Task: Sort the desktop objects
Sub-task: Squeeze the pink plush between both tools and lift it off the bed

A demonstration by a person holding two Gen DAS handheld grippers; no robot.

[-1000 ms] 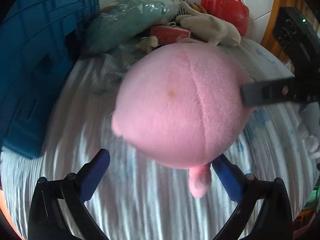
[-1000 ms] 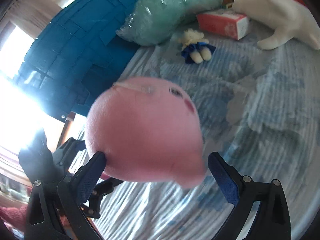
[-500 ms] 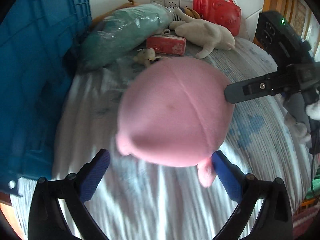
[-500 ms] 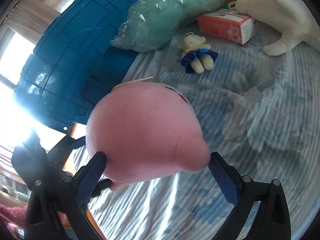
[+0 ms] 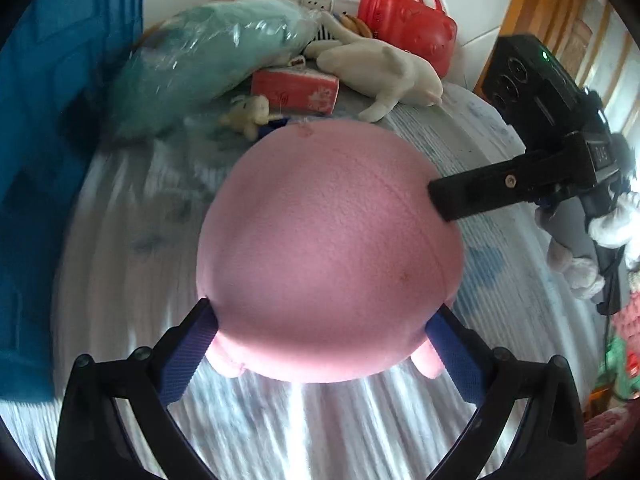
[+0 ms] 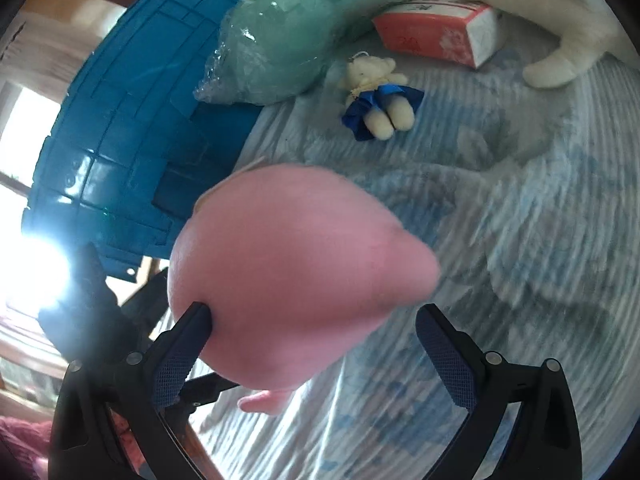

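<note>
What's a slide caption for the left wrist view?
Left tongs cradle a round pink plush toy above the striped bedsheet, right tongs touching its far side.

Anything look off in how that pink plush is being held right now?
Yes. The pink plush sits between the left gripper jaws while the right gripper touches it with only one jaw, the other clear. The plush looks squeezed out of round.

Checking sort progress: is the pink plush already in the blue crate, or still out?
Out. The pink plush sits between the left gripper fingers above the striped cloth; the blue crate stands off to the side.
</note>
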